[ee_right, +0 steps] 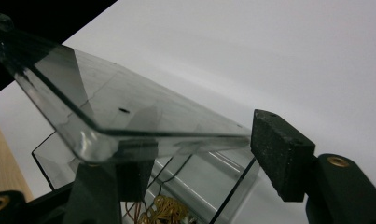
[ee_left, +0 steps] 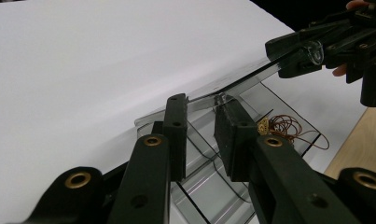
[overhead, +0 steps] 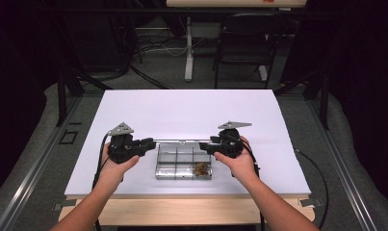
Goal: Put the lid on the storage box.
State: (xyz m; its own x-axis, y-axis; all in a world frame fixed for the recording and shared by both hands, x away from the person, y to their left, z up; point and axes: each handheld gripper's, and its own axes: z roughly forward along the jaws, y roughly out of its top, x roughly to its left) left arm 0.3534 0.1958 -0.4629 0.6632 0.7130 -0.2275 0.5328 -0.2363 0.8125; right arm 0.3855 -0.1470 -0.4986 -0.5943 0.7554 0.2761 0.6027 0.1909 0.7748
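On the white table point(overhead: 182, 110): clear compartment box point(overhead: 183, 166), lid point(ee_left: 232, 86) raised.
Left gripper point(ee_left: 202, 100) pinches the lid's near end; right gripper point(overhead: 212, 146) grips its far end, jaws astride the edge. Copper wire coil point(ee_left: 288, 127) lies in a corner compartment.

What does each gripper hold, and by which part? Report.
Both grip the clear plastic lid of the compartment box: left gripper pinches the lid's edge, right gripper its opposite end.
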